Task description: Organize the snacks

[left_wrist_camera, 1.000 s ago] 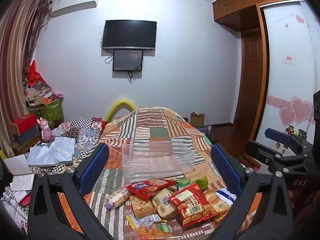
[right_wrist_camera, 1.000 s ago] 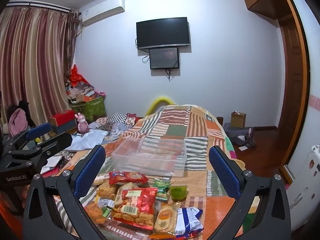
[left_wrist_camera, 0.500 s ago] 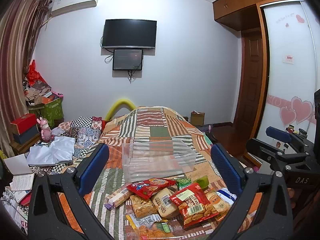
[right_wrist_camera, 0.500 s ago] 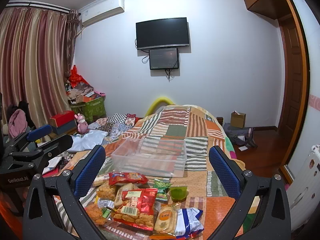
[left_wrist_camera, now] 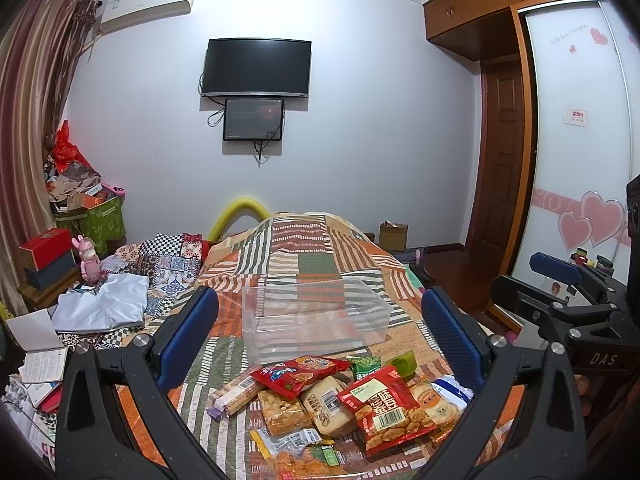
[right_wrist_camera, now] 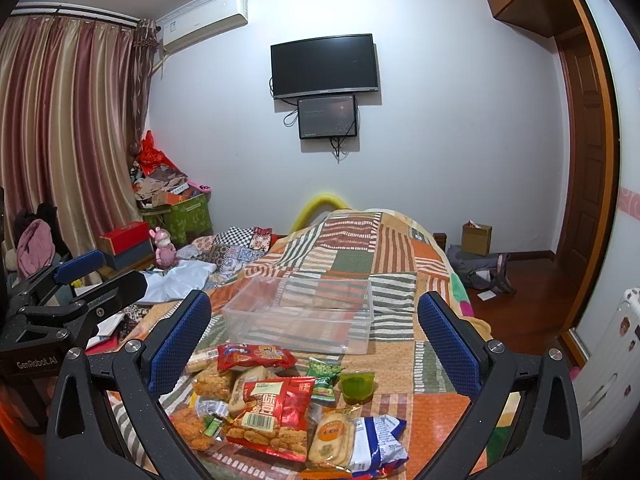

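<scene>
Bedroom w/ patchwork quilt (left_wrist_camera: 320,256). Snack pile (right_wrist_camera: 276,404) lies on the quilt's near end, just in front of a clear plastic bin (right_wrist_camera: 300,314). Readable writing: "GenRobot.AI" on left gripper (left_wrist_camera: 320,340), "DAS" on right gripper (right_wrist_camera: 314,336). Red packet (left_wrist_camera: 384,408) has a barcode & Chinese characters. Both grippers' jaws are spread wide, holding nothing. Wall TV (left_wrist_camera: 256,68) behind.

"DAS" is printed in white on the right gripper (left_wrist_camera: 560,280), seen beside the snack pile (left_wrist_camera: 344,400). "GenRobot.AI" stands on the left gripper (right_wrist_camera: 84,276). Chinese characters mark the red snack bag (right_wrist_camera: 272,412) in that pile.
</scene>
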A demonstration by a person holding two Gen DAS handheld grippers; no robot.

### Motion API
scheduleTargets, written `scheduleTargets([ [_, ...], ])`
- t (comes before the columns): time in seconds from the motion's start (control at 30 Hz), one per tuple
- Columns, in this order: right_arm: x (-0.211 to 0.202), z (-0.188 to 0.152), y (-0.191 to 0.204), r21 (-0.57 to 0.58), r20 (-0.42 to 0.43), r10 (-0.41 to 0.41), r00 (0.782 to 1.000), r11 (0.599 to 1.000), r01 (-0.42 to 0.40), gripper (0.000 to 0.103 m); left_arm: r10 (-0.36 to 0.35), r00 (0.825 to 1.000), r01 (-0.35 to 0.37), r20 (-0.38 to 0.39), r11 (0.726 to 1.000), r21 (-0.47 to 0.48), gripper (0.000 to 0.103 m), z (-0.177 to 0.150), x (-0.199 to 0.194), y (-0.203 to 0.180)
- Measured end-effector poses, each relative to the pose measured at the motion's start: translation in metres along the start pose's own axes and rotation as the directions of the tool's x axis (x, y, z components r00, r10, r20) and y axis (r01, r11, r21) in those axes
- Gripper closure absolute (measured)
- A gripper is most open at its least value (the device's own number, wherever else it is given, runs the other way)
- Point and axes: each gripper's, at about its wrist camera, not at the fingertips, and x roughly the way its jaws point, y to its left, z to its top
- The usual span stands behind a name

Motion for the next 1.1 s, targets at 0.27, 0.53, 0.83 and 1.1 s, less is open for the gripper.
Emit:
scheduleTargets([
  [0.27, 0.0002, 0.0022, -0.0011, 0.001, 0.001, 0.000, 1.000, 1.000, 0.000, 0.000, -0.001, 1.000, 0.001, 0.000, 1.000, -0.001, 0.000, 0.0002, -0.0002, 0.0002],
  [0.53, -0.0003, 0.0028, 0.0000, 0.001, 0.002, 0.003, 1.000, 1.000, -0.003, 0.000, -0.002, 1.000, 0.002, 0.000, 1.000, -0.002, 0.000, 0.0004, 0.0006, -0.0006],
  [0.83, -0.0008, 0.0040, 0.0019, 0.001, 0.005, 0.006, 1.000, 1.000, -0.006, 0.000, -0.001, 1.000, 0.001, 0.001, 1.000, 0.000, 0.000, 0.0003, 0.0007, -0.0012],
  [1.1, -0.0010, 0.0041, 0.0025, 0.001, 0.006, 0.005, 1.000, 1.000, -0.005, 0.000, -0.001, 1.000, 0.001, 0.001, 1.000, 0.000, 0.000, -0.0003, 0.0006, -0.0014],
])
